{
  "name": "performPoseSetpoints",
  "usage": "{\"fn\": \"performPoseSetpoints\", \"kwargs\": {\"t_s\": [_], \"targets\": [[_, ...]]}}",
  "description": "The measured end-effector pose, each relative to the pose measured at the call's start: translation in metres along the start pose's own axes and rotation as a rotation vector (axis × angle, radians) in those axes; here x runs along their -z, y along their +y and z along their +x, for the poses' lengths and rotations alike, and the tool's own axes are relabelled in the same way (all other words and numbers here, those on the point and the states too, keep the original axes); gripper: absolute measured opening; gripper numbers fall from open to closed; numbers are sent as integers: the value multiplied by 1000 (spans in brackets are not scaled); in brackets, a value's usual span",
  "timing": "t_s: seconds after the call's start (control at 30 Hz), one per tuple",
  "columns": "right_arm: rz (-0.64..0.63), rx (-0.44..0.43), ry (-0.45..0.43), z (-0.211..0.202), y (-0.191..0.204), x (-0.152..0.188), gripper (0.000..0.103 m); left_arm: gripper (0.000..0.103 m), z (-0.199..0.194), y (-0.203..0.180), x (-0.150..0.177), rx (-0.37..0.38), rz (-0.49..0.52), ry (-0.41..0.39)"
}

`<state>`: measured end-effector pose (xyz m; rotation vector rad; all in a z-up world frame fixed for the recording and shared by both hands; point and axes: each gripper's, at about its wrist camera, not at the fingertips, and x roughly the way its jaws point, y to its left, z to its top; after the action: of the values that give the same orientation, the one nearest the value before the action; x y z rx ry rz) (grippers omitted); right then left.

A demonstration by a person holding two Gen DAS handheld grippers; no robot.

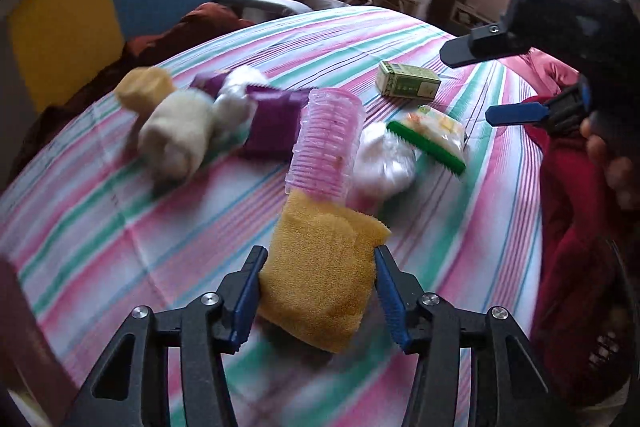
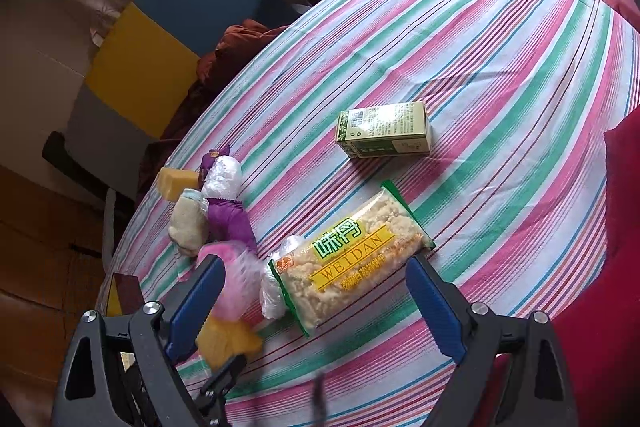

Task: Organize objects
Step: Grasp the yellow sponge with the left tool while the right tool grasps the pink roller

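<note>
My left gripper (image 1: 318, 275) is shut on a yellow sponge (image 1: 320, 271) and holds it over the striped tablecloth (image 1: 120, 227). Just beyond it lie a pink ribbed cup stack (image 1: 328, 143), a white plastic bag (image 1: 384, 163), a green-edged snack packet (image 1: 432, 135) and a green box (image 1: 406, 79). My right gripper (image 2: 316, 291) is open and empty, hovering above the snack packet (image 2: 352, 263). It also shows in the left wrist view (image 1: 476, 87) at the upper right. The sponge (image 2: 228, 343) and pink cups (image 2: 236, 283) show at the lower left of the right wrist view.
At the left of the table lie a second yellow sponge (image 1: 144, 89), a cream roll (image 1: 180, 135), a purple packet (image 1: 272, 119) and a white bag (image 1: 240, 95). The green box (image 2: 384, 135) sits apart mid-table. A blue and yellow chair (image 1: 120, 3) stands behind; red fabric (image 1: 568, 227) is at the right.
</note>
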<state>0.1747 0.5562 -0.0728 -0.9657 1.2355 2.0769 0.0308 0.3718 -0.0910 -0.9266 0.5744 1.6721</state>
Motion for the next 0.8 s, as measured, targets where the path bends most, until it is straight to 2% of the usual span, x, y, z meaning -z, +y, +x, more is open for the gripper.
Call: {"fn": "performPoseSetpoints", "kwargs": {"t_s": [0.2,0.27,0.43,0.53,0.63,0.7,0.73,0.8], "targets": [[-108,2,3,-1,25,10,94,53,-24,10,31,-10,-75,-23],[-144,-55,56,8,42,21,94,53,-26,11,35,-13,-89,-30],[-243,-112,125,30,90,45,93,53,-31,10,44,-24,-93,-46],[-288,-74,174,57,113,55,92,53,-34,10,47,-25,-98,-55],[-320,-47,189,78,122,60,81,53,-36,11,50,-26,-102,-64],[-357,0,207,90,124,64,51,53,-36,11,51,-27,-106,-70],[-360,0,212,91,122,64,51,53,-37,11,52,-28,-106,-72],[-377,-13,175,82,123,63,37,53,-38,10,53,-31,-104,-76]]}}
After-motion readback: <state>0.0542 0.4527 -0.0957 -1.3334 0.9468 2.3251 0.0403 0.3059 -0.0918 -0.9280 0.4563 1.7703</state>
